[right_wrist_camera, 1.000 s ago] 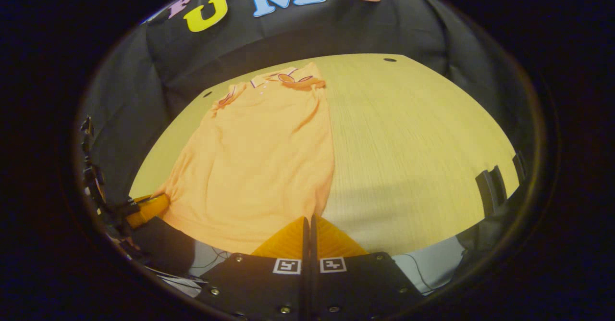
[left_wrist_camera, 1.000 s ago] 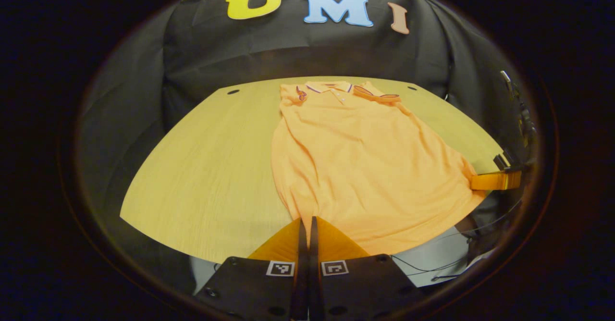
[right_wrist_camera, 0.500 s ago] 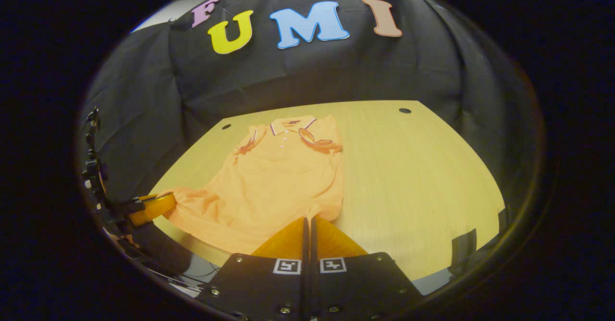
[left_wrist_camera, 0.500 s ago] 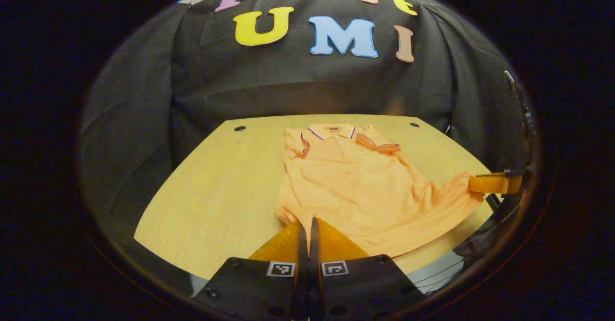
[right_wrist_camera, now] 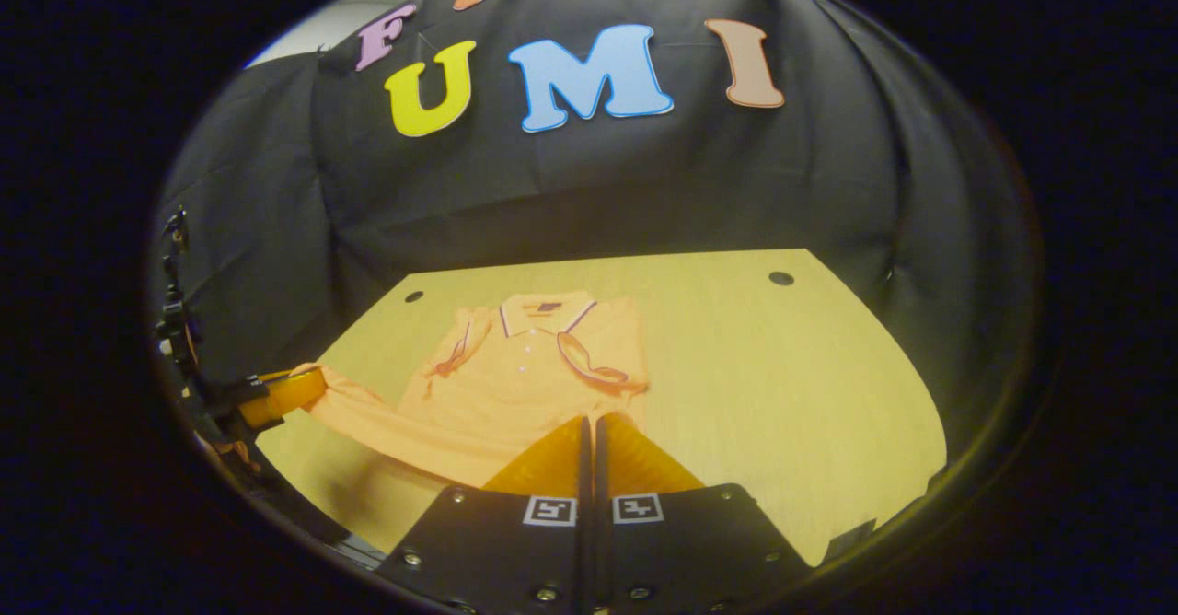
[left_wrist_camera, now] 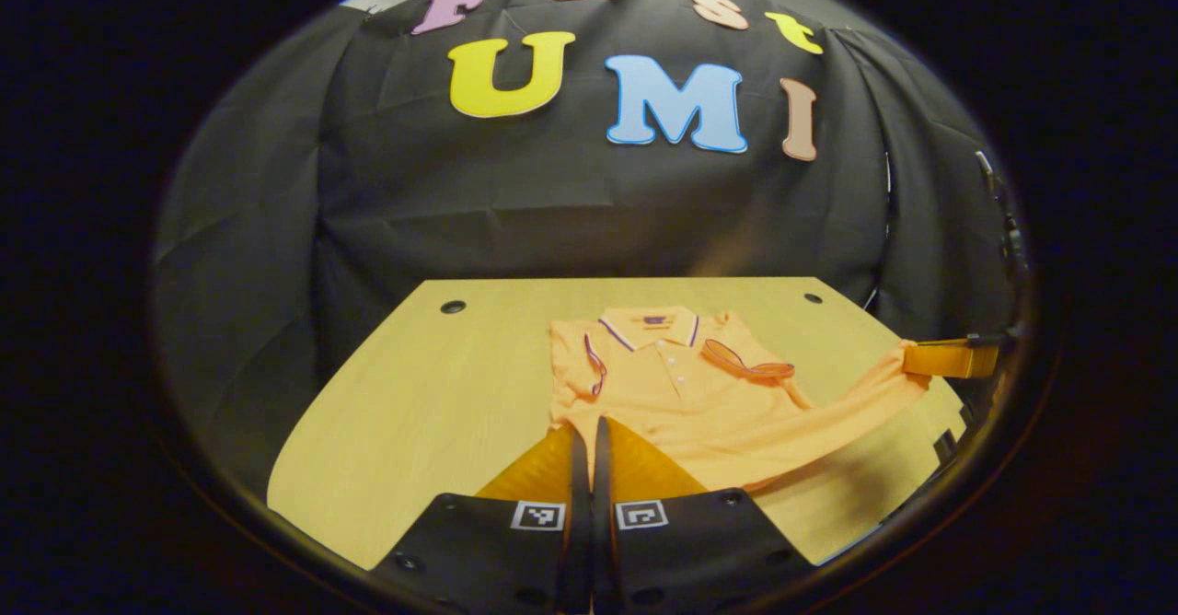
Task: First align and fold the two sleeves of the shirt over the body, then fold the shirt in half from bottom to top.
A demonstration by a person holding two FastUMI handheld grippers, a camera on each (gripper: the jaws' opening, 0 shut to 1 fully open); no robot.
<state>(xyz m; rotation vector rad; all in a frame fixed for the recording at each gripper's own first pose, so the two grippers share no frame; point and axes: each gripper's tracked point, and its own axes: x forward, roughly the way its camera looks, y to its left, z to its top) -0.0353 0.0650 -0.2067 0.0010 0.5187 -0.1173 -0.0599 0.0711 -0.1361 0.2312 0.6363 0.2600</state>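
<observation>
A: Materials, quick?
B: Orange polo shirt, soft knit, creased. Collar has dark piping, small buttons on the placket. Both short sleeves are folded in over the chest, trimmed cuffs facing in.
A: Surface?
B: Pale wood-grain table, rounded front edge, two small dark holes near the back corners. Wrinkled black cloth wall behind it.
A: Where's the shirt?
B: Collar end lies flat on the far middle of the table. The hem is lifted off the wood, stretched between the two grippers and doubled over the body.
A: Left gripper?
B: Fingers pressed together with a hem corner clamped between them.
A: Right gripper?
B: Same, pinched tight on the other hem corner. In the left gripper view it sits at the far right edge with fabric pulled taut to it. In the right gripper view the left one sits at the left edge.
</observation>
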